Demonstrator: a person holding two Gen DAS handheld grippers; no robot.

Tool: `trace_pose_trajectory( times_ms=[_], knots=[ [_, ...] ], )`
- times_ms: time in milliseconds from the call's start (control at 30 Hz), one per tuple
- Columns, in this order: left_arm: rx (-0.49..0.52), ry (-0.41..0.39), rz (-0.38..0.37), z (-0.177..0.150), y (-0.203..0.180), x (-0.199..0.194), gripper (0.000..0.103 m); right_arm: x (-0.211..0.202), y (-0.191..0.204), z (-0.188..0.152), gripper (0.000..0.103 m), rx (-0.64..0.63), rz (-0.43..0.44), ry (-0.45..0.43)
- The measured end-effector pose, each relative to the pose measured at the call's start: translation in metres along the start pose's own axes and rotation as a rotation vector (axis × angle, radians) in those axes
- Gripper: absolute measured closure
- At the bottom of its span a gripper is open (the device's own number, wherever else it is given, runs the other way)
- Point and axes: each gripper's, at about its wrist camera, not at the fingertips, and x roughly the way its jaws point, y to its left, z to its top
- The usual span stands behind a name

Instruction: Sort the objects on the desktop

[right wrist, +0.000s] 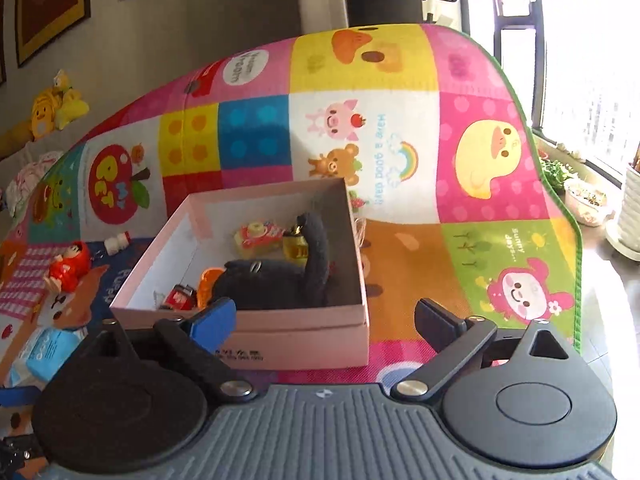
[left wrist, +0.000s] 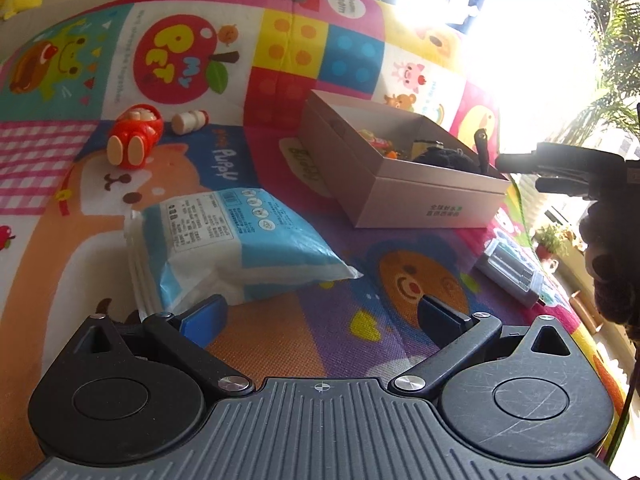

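left wrist: we look down slantwise across the mat [left wrist: 280, 184] | right wrist: close above the box [right wrist: 304, 330] | shared: box, mat, red toy [left wrist: 134, 136]

Mat [right wrist: 404, 248]: patchwork of pink, yellow, blue, red, green and orange squares with cartoon animals. Box [right wrist: 304, 336]: pale pink outside, white inside. Plush [right wrist: 276, 280] in box: black. Doll [left wrist: 136, 136]: red, tan feet. Pack [left wrist: 224, 240]: light blue and white, printed text. Case [left wrist: 512, 276]: grey.
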Motion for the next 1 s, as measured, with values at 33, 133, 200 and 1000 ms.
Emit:
trace_pose_trajectory(
  times_ms=[33,133,200,1000],
  knots=[
    [-0.005,-0.003,-0.003,0.000,0.001,0.000,0.000,0.011,-0.006,0.010,0.000,0.033,0.003,0.020],
    [-0.016,-0.011,-0.010,0.001,0.002,-0.001,0.000,0.053,-0.020,0.031,0.000,0.127,0.070,0.147],
    [-0.017,-0.020,-0.012,0.001,0.003,-0.003,0.000,0.078,-0.019,0.035,0.000,0.148,0.131,0.227],
    [-0.036,-0.026,0.001,-0.006,0.010,-0.001,0.000,-0.037,0.021,-0.058,0.007,-0.346,0.105,0.102]
  ],
)
